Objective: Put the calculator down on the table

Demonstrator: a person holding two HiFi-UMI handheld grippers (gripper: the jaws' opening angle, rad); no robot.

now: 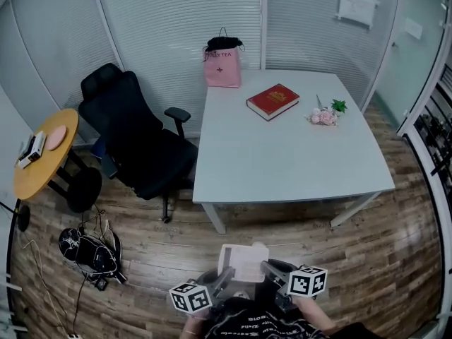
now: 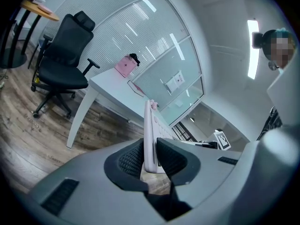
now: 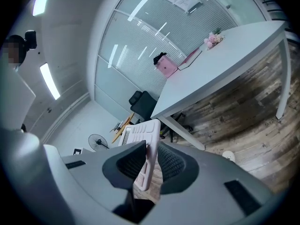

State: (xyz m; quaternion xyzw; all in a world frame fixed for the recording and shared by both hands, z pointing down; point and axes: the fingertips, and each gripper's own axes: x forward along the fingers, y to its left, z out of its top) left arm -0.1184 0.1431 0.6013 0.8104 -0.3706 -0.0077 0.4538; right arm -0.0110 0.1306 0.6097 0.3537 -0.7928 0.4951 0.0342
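- One wooden floor [image 1: 395, 246]: we see an open strip of it from 5 to 7 o'clock in the head view, between the person and the near edge of the table.
- One white table [image 1: 296, 168], from the centre out to 2 o'clock. Its near half is bare, and the near edge runs free from leg to leg. Everything on it lies along the far side.
- One black office chair [image 1: 134, 140] at 9 o'clock, its armrest just beside the table's left edge.
- One round yellow table [image 1: 42, 164] at the 9 o'clock margin, well apart from the white one, with small items on top that we cannot identify.
- One dark backpack [image 1: 88, 253] on the floor at 8 o'clock, with loose cables beside it.
- Two grippers at 6 o'clock. The left gripper [image 2: 151, 157] has its jaws narrow, with the pads pressed on one thin edge of the calculator. The right gripper [image 3: 149, 162] is likewise clamped on the opposite edge.
- One pink bag [image 1: 222, 66] upright at the table's far left corner, 12 o'clock.
- One red book [image 1: 272, 101] lying flat at 1 o'clock, near the far edge.
- One pale calculator [image 1: 241, 261] held between the two grippers above the floor, short of the table's near edge and not touching the table.
- One small bunch of flowers [image 1: 325, 115], just right of the book.
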